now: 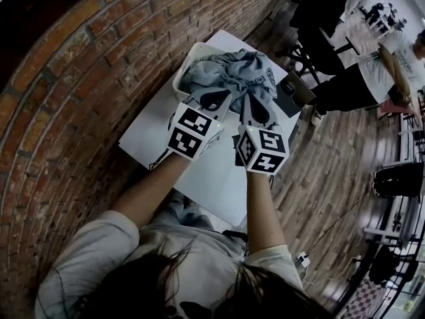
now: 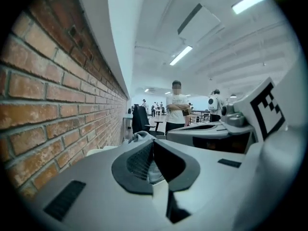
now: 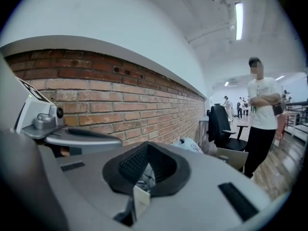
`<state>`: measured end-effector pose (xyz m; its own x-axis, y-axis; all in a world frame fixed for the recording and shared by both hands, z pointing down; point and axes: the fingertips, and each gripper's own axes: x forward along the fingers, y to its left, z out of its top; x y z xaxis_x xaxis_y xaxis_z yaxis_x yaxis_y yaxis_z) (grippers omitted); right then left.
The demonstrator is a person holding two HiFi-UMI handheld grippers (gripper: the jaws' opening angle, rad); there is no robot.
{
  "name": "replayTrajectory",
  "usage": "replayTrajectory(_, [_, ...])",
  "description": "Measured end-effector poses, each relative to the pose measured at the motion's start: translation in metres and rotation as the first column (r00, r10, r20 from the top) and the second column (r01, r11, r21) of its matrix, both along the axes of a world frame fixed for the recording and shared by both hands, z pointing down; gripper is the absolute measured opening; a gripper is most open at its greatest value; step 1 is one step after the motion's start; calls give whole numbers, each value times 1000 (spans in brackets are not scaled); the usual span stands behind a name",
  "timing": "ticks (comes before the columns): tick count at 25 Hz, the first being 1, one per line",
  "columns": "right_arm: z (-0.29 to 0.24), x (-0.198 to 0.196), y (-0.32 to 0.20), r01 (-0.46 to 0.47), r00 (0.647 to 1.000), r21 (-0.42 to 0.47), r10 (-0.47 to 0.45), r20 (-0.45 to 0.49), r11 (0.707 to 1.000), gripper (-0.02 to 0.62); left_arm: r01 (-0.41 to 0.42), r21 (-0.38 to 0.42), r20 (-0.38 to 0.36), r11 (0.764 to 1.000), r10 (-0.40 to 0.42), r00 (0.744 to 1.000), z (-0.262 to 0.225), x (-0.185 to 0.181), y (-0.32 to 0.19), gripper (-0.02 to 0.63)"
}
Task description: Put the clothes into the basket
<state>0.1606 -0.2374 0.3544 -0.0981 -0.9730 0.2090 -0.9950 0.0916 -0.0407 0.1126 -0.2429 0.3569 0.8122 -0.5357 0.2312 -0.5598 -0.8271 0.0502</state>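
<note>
- Clothes (image 1: 229,75): a crumpled grey heap lying in the white basket (image 1: 180,78) and bulging above its rim. Part of the heap hangs toward the near side, where both tools meet it.
- Basket: it stands at the far end of a white table (image 1: 199,178), just beside the brick wall (image 1: 80,65).
- Left gripper (image 1: 214,100): its jaws are closed, with a thin fold of pale cloth pinched between the pads. It bites the near left edge of the heap.
- Right gripper (image 1: 255,108): its jaws are likewise closed on a small pleat of the same grey fabric, just beside the left tool.
- Handling, as judged from the folds: the cloth is soft, limp and light. It will sag and trail from any single point of hold, and it offers no stiffness for pushing.
- Where to take hold: a doubled fold or a seam near the bulk of the heap should serve better than a loose hem, since it lifts more fabric with each pinch.
- Risk: a shallow pinch may slip off, and a trailing sleeve may catch on the rim or stay draped outside the basket.
- Background: a person (image 3: 262,109) stands well apart, clear of the work.
</note>
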Motion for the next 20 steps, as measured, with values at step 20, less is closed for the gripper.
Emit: replayTrajectory(20, [-60,-82,162,16,999,153,-8,-50,988,7,29,76,-114,997,-20,993,-56,-64,151,9])
